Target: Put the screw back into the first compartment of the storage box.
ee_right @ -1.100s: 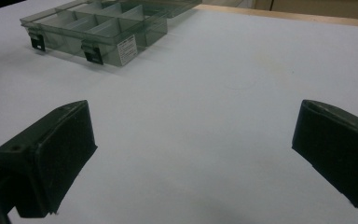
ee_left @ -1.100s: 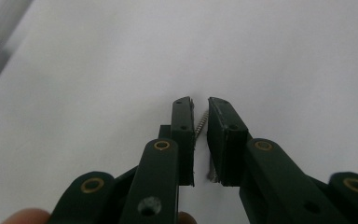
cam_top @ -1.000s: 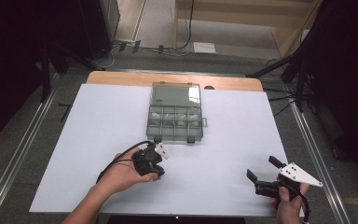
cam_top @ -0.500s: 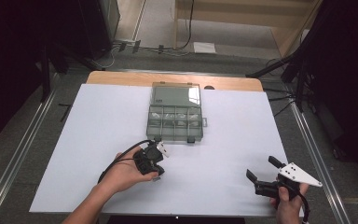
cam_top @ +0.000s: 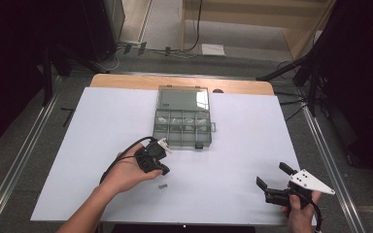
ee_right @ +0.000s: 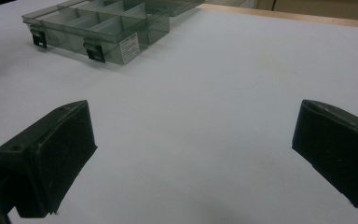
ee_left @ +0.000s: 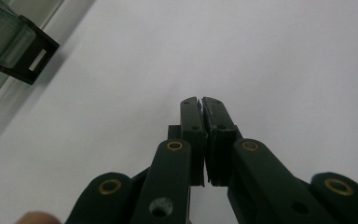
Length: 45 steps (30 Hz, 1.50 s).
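A clear grey compartment box point(cam_top: 182, 127) lies at the table's middle with its lid folded back; the right gripper view shows its dividers and black latches point(ee_right: 95, 52). A hand holds my left gripper point(cam_top: 161, 168) just in front of the box's near edge. Its jaws are shut tight point(ee_left: 200, 101), and I see nothing between them. One box latch point(ee_left: 33, 60) sits off to their upper left. A tiny grey piece point(cam_top: 162, 186) lies on the white sheet close to that gripper. My right gripper point(cam_top: 272, 174) rests near the front right corner, with jaws wide open point(ee_right: 191, 154) and empty.
The white sheet point(cam_top: 243, 141) covers the table, with a wooden strip point(cam_top: 126, 81) bare along the far edge. Dark stands and cables surround the table on the floor.
The left hand and its gripper have shifted slightly away from the front edge, toward the box. The right gripper has stayed put.
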Tool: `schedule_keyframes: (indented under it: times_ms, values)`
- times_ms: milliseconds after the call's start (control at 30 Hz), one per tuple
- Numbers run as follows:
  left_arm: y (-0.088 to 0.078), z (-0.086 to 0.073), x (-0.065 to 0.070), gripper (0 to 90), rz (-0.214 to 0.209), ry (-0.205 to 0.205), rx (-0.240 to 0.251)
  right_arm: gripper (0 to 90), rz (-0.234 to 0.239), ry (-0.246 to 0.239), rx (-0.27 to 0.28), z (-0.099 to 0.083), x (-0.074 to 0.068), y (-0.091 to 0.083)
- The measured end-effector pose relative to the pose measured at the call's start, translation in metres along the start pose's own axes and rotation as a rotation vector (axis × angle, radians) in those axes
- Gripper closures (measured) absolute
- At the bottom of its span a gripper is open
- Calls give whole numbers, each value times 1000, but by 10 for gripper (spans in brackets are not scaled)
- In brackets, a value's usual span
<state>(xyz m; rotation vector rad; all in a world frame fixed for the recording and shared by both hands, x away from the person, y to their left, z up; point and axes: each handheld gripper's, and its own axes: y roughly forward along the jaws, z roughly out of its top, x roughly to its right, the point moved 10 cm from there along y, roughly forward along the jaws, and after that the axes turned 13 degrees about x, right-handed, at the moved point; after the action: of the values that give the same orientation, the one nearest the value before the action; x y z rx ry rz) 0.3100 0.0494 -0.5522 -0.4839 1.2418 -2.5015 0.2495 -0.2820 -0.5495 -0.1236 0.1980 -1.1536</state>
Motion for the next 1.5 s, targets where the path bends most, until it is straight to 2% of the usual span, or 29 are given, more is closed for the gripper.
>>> schedule_keyframes:
  times_ms: [33, 100, 367, 700, 1500]
  values:
    - [-1, 0, -3, 882, 0, 9, -3, 0, 0, 0, 0, 0, 0, 0]
    - [-3, 3, -5, 882, -1, -2, 7, 0, 2, 1, 0, 0, 0, 0]
    - [-10, 11, -14, 882, 4, 7, -1, 0, 4, 1, -3, 0, -1, 0]
    - [-14, 18, -31, 881, 30, 20, -12, 0, 3, 4, -4, -1, -2, 0]
    - [-27, 45, -62, 881, 61, -4, 10, 0, 12, -1, -10, -1, -3, 0]
